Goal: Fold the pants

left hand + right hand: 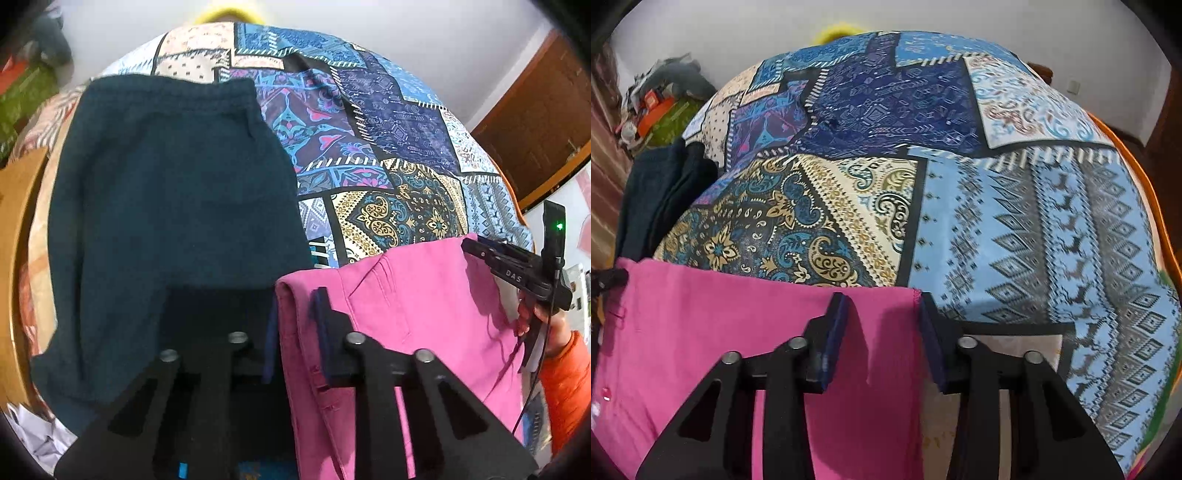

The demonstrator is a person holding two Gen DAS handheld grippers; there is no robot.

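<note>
The left gripper stands spread, its fingers straddling the folded edge of the bright pink cotton pants without pinching it. The right gripper is likewise spread around the stitched hem corner at twelve o'clock. The pants lie on the patchwork-print bedspread, with a dark teal folded garment at ten o'clock of the left gripper. With both grippers spread, a lift now would likely leave the layers behind or skew the fold.
</note>
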